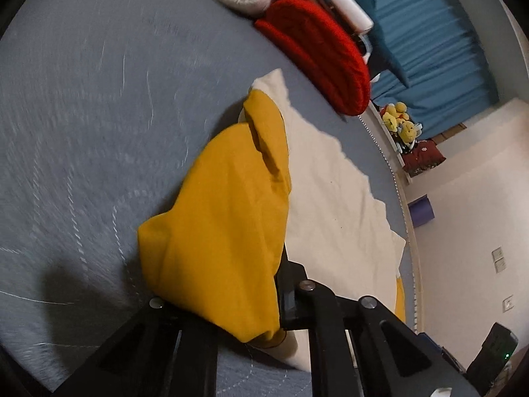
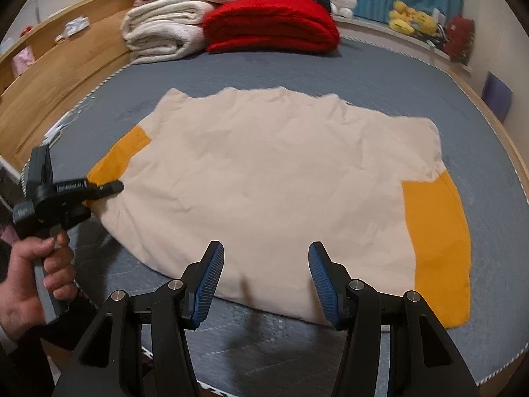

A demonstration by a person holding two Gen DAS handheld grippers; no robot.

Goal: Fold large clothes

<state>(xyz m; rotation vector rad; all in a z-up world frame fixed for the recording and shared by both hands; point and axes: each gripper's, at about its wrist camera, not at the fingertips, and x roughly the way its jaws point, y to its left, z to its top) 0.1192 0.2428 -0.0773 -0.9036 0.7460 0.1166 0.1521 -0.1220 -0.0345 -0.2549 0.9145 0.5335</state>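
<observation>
A large cream shirt (image 2: 264, 178) with two yellow sleeves lies spread flat on the grey bed (image 2: 380, 76). My left gripper (image 2: 109, 188) is shut on the left yellow sleeve (image 2: 122, 155) at its cuff. In the left wrist view that sleeve (image 1: 224, 231) drapes over the left gripper (image 1: 261, 301) and hides its fingertips, with the cream body (image 1: 330, 198) beyond. My right gripper (image 2: 266, 264) is open and empty, hovering over the shirt's near hem. The right yellow sleeve (image 2: 439, 241) lies flat.
A folded red blanket (image 2: 271, 26) and a folded cream blanket (image 2: 162, 29) sit at the bed's far end, with more bedding stacked behind. A wooden bed frame (image 2: 66, 66) runs along the left. Yellow plush toys (image 2: 410, 20) sit on a ledge by blue curtains.
</observation>
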